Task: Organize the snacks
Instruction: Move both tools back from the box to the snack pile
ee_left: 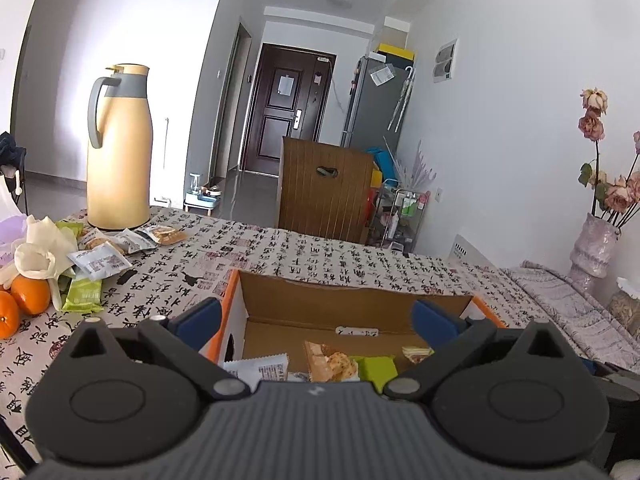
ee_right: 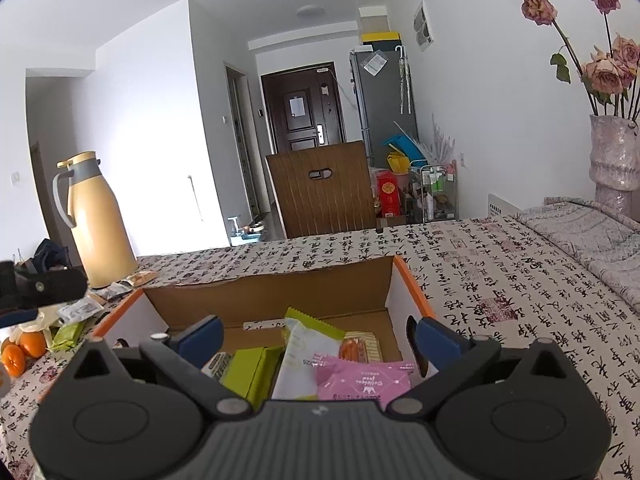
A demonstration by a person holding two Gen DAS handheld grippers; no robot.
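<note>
An open cardboard box [ee_left: 352, 300] [ee_right: 272, 300] with orange edges sits on the patterned tablecloth and holds several snack packets. My left gripper [ee_left: 316, 320] hovers over the box's near side, jaws wide open and empty; below it lie a white packet [ee_left: 260, 368], a pastry packet [ee_left: 330, 364] and a green packet [ee_left: 378, 366]. My right gripper [ee_right: 316, 338] is also open and empty above the box, over a green packet [ee_right: 250, 372], a white packet [ee_right: 302, 356] and a pink packet [ee_right: 362, 380]. More loose snack packets [ee_left: 100, 258] lie left of the box.
A yellow thermos jug [ee_left: 120, 148] [ee_right: 102, 220] stands at the table's far left. Oranges [ee_left: 30, 294] and white gloves [ee_left: 44, 248] lie near the loose snacks. A vase of dried roses [ee_right: 614, 152] stands at the right. A wooden chair back [ee_left: 324, 188] rises behind the table.
</note>
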